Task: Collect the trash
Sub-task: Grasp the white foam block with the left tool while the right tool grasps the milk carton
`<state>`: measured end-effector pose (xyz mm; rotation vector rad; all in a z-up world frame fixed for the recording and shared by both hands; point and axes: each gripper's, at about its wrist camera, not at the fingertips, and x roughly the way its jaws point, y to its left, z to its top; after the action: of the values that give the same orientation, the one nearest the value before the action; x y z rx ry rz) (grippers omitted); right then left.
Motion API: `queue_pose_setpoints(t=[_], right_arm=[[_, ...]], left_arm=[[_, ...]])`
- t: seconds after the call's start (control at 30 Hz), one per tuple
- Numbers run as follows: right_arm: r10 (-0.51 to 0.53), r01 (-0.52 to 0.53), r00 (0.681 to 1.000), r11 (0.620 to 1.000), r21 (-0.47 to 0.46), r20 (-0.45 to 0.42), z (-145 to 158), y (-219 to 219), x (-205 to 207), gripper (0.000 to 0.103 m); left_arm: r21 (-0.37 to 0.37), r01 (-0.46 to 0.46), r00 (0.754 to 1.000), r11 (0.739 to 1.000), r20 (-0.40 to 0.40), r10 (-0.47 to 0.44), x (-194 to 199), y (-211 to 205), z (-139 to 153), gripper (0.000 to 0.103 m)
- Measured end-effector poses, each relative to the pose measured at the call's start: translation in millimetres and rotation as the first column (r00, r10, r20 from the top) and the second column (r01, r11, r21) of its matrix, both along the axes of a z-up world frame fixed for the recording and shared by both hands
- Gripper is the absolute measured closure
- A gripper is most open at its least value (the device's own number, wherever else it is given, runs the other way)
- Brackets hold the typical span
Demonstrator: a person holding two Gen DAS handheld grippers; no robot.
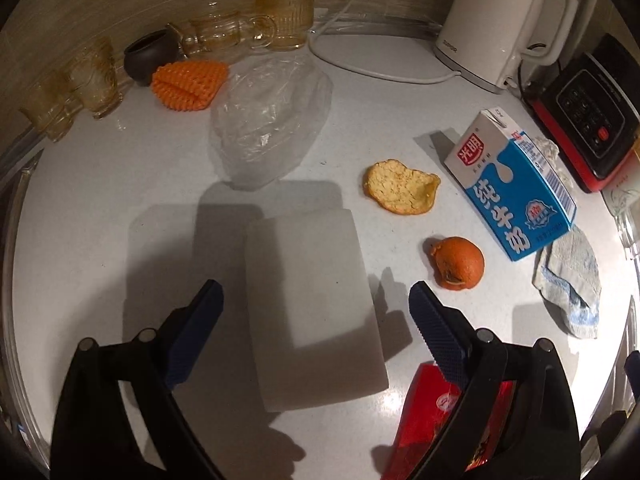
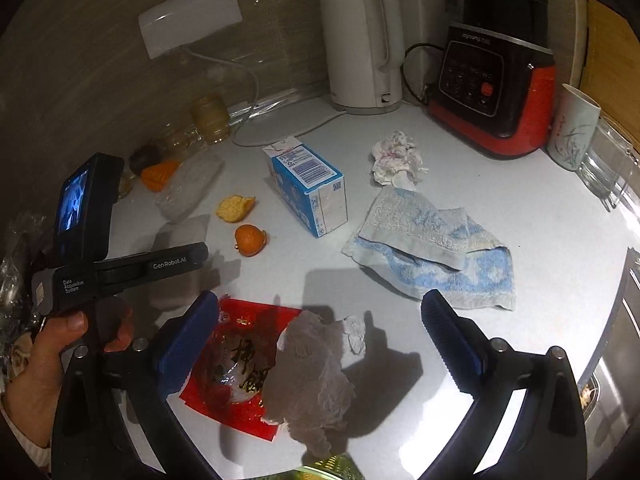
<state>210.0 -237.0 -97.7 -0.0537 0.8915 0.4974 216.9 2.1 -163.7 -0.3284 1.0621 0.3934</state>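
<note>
Trash lies scattered across the counter (image 1: 100,184): two orange peels (image 1: 401,187) (image 1: 459,263) beside a milk carton (image 1: 516,188), a plastic bag (image 1: 272,120) toward the back wall, and a red wrapper (image 2: 236,364) with a crumpled tissue (image 2: 312,380) near the front edge. Left gripper (image 1: 316,296) is spread wide over a white sheet (image 1: 316,300), holding nothing. Right gripper (image 2: 320,312) gapes wide above wrapper and tissue, empty. Only the right view shows the towel (image 2: 432,248) fully, a second tissue wad (image 2: 396,156), and the hand (image 2: 48,364).
</note>
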Motion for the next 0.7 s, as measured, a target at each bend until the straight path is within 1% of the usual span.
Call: queue_pose_setpoints(t=[0.1,0.2,0.27,0.37,0.43,0.6,0.7], right_arm=[[0.04,-0.04,0.999,0.999,0.012,-0.002,-4,1,10,0.003],[0.067,-0.067,0.998,0.998,0.021,-0.002,-9,1,19,0.003],[0.083,-0.083,0.997,0.996,0.035,-0.008,-11,2,26,0.003],[0.109,-0.109,0.994,0.994,0.03,-0.001,-11,7,37,0.003],[0.132,-0.132,0.991,0.991,0.021,0.009,-11,15,46,0.003],[0.188,-0.187,0.981,0.982,-0.026,0.043,-11,43,75,0.003],[0.205,-0.202,0.978,0.978,-0.06,0.049,-15,60,98,0.003]], left_arm=[[0.012,-0.021,1.0,1.0,-0.007,0.021,4,0,-3,0.013],[0.032,-0.046,0.998,0.998,-0.032,0.047,6,-3,-9,0.013],[0.035,-0.06,0.997,0.998,-0.046,0.062,7,-5,-14,0.016],[0.051,-0.077,0.997,0.996,-0.028,0.078,6,-7,-14,0.026],[0.062,-0.063,0.998,0.996,-0.017,0.064,6,-11,-12,0.044],[0.07,-0.058,0.998,0.996,-0.031,0.061,6,-10,-10,0.045],[0.063,-0.058,0.998,0.996,-0.024,0.06,3,-7,-7,0.045]])
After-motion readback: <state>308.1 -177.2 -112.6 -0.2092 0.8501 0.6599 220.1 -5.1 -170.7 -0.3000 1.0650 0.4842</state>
